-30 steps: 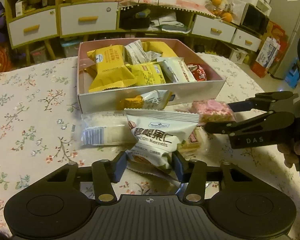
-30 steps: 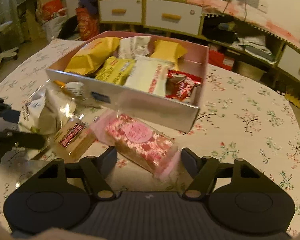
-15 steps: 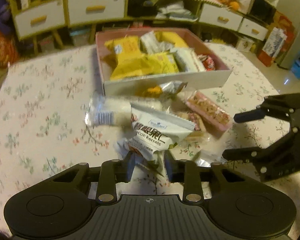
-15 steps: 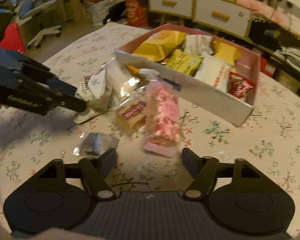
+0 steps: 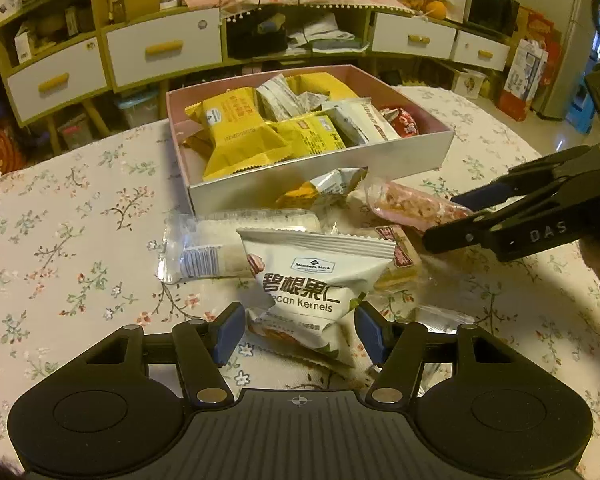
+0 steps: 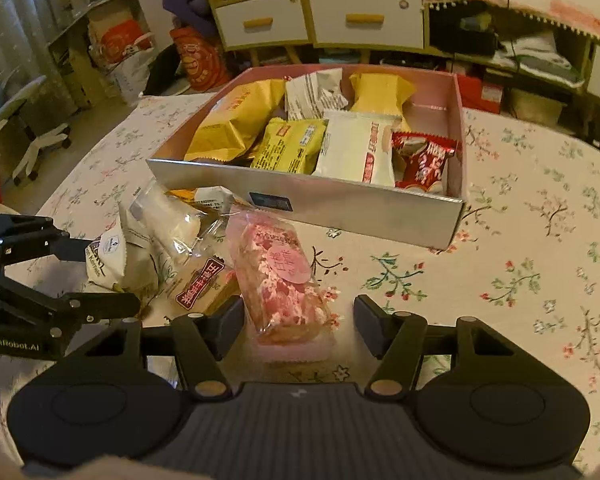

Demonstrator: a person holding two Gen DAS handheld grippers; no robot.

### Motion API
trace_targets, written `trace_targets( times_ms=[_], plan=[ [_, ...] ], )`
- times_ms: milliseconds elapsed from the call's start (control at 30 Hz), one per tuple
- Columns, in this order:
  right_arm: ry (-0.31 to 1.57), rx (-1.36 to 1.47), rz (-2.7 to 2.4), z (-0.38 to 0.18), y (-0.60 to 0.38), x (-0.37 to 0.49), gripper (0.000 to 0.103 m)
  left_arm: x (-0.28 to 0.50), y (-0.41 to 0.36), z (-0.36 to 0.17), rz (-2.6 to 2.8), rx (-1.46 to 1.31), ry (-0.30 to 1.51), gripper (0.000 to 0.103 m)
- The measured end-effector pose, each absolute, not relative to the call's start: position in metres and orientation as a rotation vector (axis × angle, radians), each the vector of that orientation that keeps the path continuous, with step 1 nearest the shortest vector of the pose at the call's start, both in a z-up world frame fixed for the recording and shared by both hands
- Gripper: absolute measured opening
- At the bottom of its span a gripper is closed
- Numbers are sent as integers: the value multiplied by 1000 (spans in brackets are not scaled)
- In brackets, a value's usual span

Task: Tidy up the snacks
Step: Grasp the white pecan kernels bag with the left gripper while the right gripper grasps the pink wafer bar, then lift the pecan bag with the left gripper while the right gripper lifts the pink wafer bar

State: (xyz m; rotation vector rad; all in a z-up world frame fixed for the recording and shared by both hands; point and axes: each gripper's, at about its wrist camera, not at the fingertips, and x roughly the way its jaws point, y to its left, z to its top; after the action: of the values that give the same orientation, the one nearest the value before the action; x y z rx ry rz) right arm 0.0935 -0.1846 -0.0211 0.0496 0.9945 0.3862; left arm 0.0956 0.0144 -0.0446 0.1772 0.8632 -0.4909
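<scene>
A pink box [image 5: 404, 162] [image 6: 340, 208] on the flowered table holds several yellow, white and red snack packets. In front of it lie loose snacks. My left gripper [image 5: 300, 334] is open, its fingers either side of a white pecan kernels bag [image 5: 316, 284] that rests on the table. My right gripper [image 6: 298, 326] is open around the near end of a pink nougat bar [image 6: 280, 276], which lies flat. The right gripper also shows in the left wrist view [image 5: 460, 216], and the left gripper in the right wrist view [image 6: 96, 276].
A clear-wrapped white rice cake [image 5: 228, 248], a brown-and-red wafer pack [image 6: 204, 288] and a yellow-silver packet [image 5: 324, 190] lie by the box front. A small silver wrapper [image 5: 440, 316] lies near my left gripper. Cabinets with white drawers [image 5: 164, 50] stand behind the table.
My left gripper opened and let go of the pecan bag, which now rests on the table. My right gripper moved back in around the pink bar.
</scene>
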Motion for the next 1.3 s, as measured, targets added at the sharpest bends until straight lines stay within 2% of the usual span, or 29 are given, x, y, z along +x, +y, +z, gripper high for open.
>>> trace_targets(
  times_ms=[167,233,300,400,967,1167,1300],
  plan=[
    [977,15,372,-21,-176,91,52,99,18,-47,-474,119,859,60],
    [968,-19,369,-21,-171,91,44,100,17,-48,-463,108,862,60],
    [955,-74,363,-21,-165,88,41,100,17,-47,-455,106,862,58],
    [949,-120,358,-20,-159,86,37,101,16,-46,-446,105,869,49],
    [946,-81,299,1,-163,78,35,98,24,-31,-421,33,912,37],
    [931,-60,291,9,-167,73,35,94,24,-25,-430,19,915,30],
    [924,-49,282,12,-170,71,35,93,26,-23,-434,-1,921,21]
  ],
)
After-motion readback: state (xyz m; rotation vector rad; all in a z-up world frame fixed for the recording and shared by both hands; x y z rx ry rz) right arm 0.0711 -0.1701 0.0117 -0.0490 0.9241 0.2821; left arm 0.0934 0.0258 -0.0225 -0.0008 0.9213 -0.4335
